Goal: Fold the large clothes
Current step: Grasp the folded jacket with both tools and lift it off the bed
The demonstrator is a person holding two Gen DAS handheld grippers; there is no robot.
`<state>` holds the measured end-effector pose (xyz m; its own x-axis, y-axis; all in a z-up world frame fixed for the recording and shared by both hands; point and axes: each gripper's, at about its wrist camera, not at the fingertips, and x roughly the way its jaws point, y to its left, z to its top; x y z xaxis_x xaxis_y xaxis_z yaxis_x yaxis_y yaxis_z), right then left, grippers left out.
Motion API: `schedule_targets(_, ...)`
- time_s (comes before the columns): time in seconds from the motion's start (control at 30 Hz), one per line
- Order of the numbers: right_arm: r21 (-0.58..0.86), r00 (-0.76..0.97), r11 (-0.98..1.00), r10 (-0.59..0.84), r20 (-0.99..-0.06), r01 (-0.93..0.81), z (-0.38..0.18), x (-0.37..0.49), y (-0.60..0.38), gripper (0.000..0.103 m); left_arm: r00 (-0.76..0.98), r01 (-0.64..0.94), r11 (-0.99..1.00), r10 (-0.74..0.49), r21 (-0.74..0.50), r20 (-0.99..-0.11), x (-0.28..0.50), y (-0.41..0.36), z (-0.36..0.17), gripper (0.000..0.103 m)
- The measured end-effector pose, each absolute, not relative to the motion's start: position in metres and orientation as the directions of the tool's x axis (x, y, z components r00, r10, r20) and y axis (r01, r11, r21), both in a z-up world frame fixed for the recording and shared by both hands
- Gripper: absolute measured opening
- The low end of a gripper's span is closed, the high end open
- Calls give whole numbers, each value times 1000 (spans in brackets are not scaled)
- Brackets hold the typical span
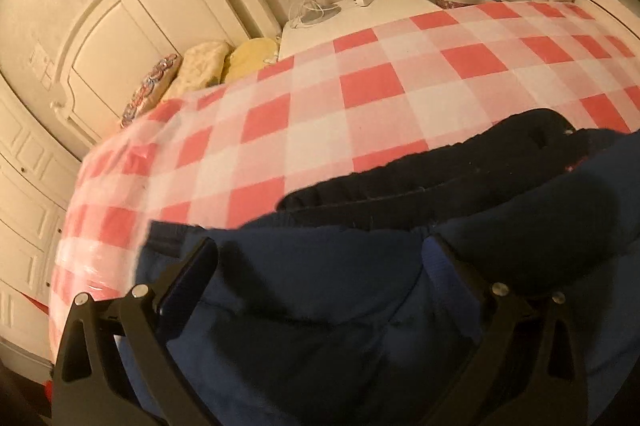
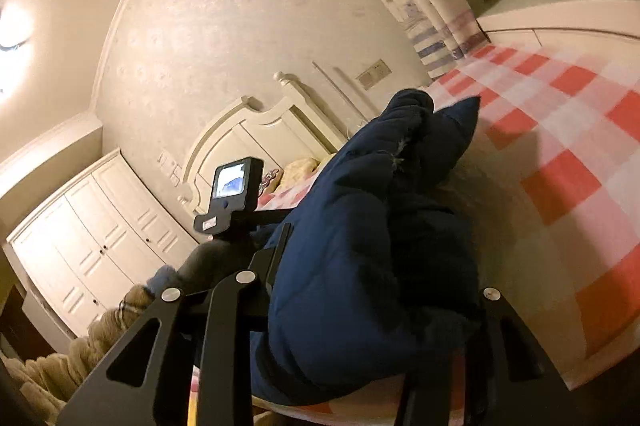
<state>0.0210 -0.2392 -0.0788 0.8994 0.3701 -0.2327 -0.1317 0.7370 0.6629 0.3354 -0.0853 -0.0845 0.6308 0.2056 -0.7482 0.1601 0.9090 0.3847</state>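
Navy padded garment [image 1: 320, 286] lies on the checked bed [image 1: 360, 86], its long axis running across. Right gripper [image 2: 372, 306] clamps a raised bunch; left gripper [image 1: 320, 258], jaws apart, straddles the garment's near edge.

The left tongs [image 1: 320, 258] stand spread over a navy padded garment [image 1: 304, 306] on the red-checked bed cover [image 1: 360, 82].

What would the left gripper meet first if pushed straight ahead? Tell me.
The navy padded garment: it already fills the space between the left gripper's fingers. Past it lie a darker fabric fold and the checked bedcover, though depth is unclear.
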Motion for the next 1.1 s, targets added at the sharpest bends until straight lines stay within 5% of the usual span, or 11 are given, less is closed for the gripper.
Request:
schedule_targets(0.13,681,898,722,375,-232,-125,-84,22,-244,43,715,126,946,121,297,-688,297,-68,-49,100)
schedule_targets(0.27,693,898,712,373,-233,-116,-85,23,-245,43,661,250,859,186,446,-727,285,-76,-88,100)
schedule_targets(0.37,650,898,750,364,-248,-124,-76,21,-237,43,710,242,909,72,338,-701,247,-55,-63,93)
schedule_targets(0.5,643,899,756,357,-255,-118,-74,23,-236,43,814,252,940,-77,231,-575,163,-28,-26,101)
schedule_targets(0.63,634,900,763,355,-254,-122,-71,24,-234,43,771,319,851,24,418,-637,131,-42,-89,101)
schedule_targets(0.7,621,898,773,356,-258,-128,-69,25,-230,43,810,290,873,-7,391,-586,122,-33,-98,101)
schedule_targets(0.8,593,898,796,342,-277,-121,-63,25,-228,43,764,307,903,-46,299,-644,121,-19,-78,101)
schedule_targets(0.9,572,898,812,333,-286,-119,-58,26,-224,43,803,311,897,-72,313,-591,99,-13,-61,101)
schedule_targets(1.1,541,900,831,329,-286,-132,-47,30,-213,43,751,362,877,-73,316,-656,93,-12,-102,101)
